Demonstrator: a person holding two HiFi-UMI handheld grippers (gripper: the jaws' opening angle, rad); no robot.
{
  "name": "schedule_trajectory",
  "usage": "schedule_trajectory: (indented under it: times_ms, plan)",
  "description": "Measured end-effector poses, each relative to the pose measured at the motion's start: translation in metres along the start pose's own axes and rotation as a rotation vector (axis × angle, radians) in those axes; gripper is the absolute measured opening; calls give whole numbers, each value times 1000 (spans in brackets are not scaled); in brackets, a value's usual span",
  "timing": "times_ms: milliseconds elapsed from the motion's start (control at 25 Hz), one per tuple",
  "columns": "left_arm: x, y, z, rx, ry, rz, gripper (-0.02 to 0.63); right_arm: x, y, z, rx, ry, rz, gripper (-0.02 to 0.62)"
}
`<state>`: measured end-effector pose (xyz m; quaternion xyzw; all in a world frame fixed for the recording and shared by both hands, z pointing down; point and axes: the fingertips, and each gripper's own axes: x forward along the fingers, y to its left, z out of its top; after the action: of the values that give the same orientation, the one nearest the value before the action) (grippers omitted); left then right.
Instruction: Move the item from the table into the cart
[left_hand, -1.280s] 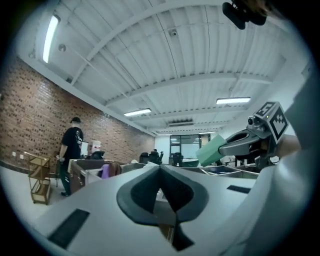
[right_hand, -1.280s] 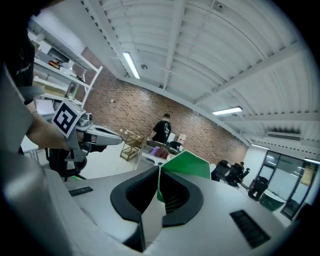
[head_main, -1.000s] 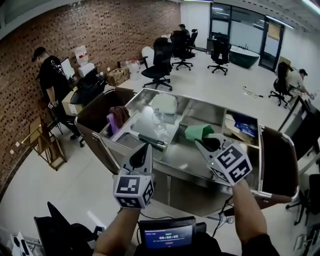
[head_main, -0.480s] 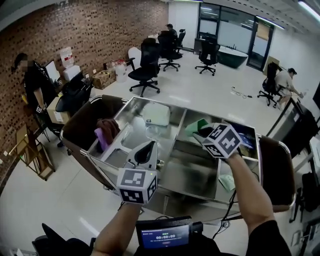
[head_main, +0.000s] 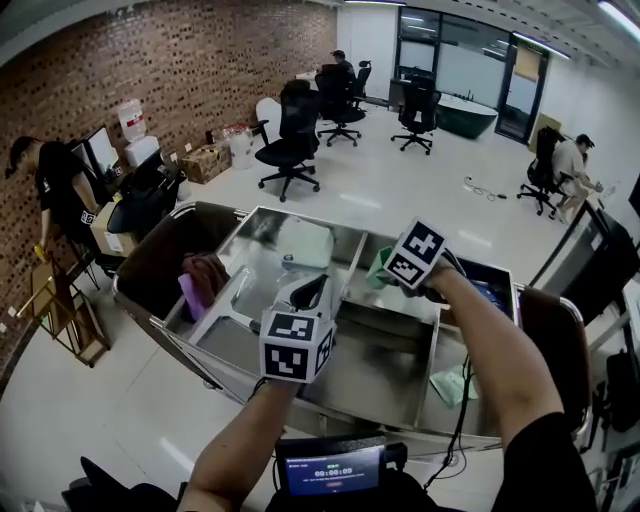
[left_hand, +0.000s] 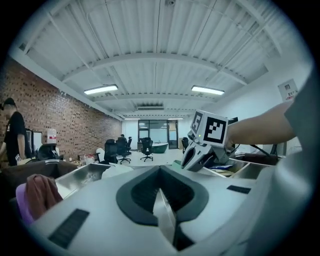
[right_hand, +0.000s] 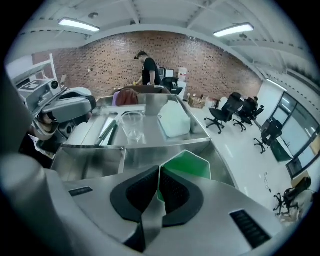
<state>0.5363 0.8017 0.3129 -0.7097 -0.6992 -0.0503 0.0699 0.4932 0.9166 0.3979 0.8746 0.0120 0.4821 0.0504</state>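
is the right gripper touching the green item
Touching. Right gripper view: the right gripper is clamped on the green item at its edge.

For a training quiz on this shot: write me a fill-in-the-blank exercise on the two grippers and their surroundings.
1. The right gripper is shut on a thin ____ item.
2. The left gripper is shut with ____ between its jaws.
3. Beyond the cart, the wall is bare ____.

Missing words: green; nothing; brick.
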Motion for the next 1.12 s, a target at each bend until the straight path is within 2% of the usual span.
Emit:
schedule_trajectory:
  times_ms: [160,320,520,560,640,760,880,1120]
  plan:
    - [8,4,-7,-14,9,10,3,20,-7,-11,-67,104,42,0]
    - [9,10,-16,-22,12,15,3,34,-1,-10,-120,162,90,0]
    - [0,24,-19,-28,4,19,3,44,1,-2,-147,203,73,4]
    - [0,23,-20,-29,2,23,3,43,0,-3,-147,195,73,17]
    - [0,17,-21,-33,-3,31,3,38,-2,-5,-141,175,78,110]
    - [-1,13,-21,-31,-4,23,3,29,-1,-2,-123,139,75,117]
    - [-6,11,-20,-24,-5,13,3,11,4,10,-98,56,59,117]
    - [-35,7,-1,-18,-43,-11,3,-49,18,33,-12,-196,-89,117]
